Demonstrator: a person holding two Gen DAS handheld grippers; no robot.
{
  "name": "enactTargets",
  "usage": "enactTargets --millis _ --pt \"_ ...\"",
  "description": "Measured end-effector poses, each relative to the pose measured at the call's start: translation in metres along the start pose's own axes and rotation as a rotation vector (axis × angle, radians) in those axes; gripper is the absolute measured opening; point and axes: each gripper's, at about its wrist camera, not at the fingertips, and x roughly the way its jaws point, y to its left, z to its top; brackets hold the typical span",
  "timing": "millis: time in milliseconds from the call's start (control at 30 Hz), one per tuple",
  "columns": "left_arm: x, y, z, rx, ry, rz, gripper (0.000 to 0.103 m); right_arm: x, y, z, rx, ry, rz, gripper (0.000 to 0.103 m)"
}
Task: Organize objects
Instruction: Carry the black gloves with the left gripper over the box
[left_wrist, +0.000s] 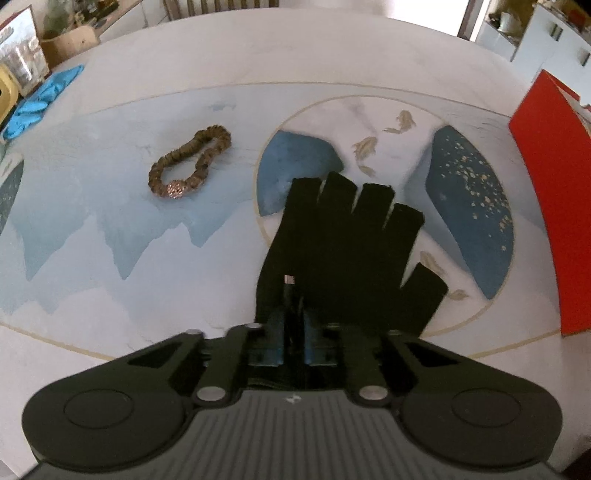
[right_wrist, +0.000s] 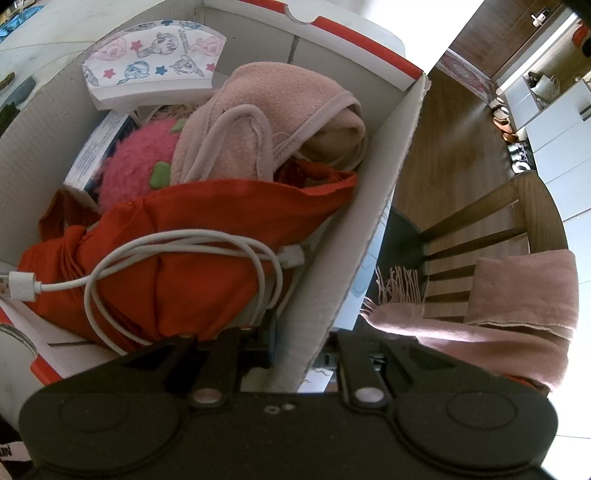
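A black fingerless glove (left_wrist: 347, 243) lies flat on the patterned table mat (left_wrist: 110, 229) in the left wrist view. My left gripper (left_wrist: 293, 314) is shut on a small dark cable plug with a metal tip (left_wrist: 289, 282), held just over the glove's cuff. A brown scrunchie (left_wrist: 190, 162) with a sparkly clasp lies to the left. The red-and-white cardboard box (right_wrist: 369, 206) fills the right wrist view. My right gripper (right_wrist: 295, 339) straddles the box's right wall, one finger inside and one outside; whether it clamps the wall is not clear.
The box holds an orange cloth (right_wrist: 207, 254), a white USB cable (right_wrist: 159, 266), a pink fleece item (right_wrist: 280, 122), a pink fuzzy toy (right_wrist: 140, 162) and a printed mask (right_wrist: 155, 62). A wooden chair with a pink scarf (right_wrist: 509, 306) stands right. Blue gloves (left_wrist: 40, 99) lie far left. The box's red side (left_wrist: 550, 206) shows right.
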Motion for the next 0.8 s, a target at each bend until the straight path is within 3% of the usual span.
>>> enactTargets --millis 367,800 --pt "-0.051 -0.011 0.01 0.009 -0.043 -0.102 0.005 0.0 0.001 0.0 -0.001 0.0 0.0 0.012" --pt "-0.122 -0.086 0.052 0.148 -0.165 -0.318 0.005 -0.001 0.001 -0.001 0.0 -0.003 -0.003 0.012"
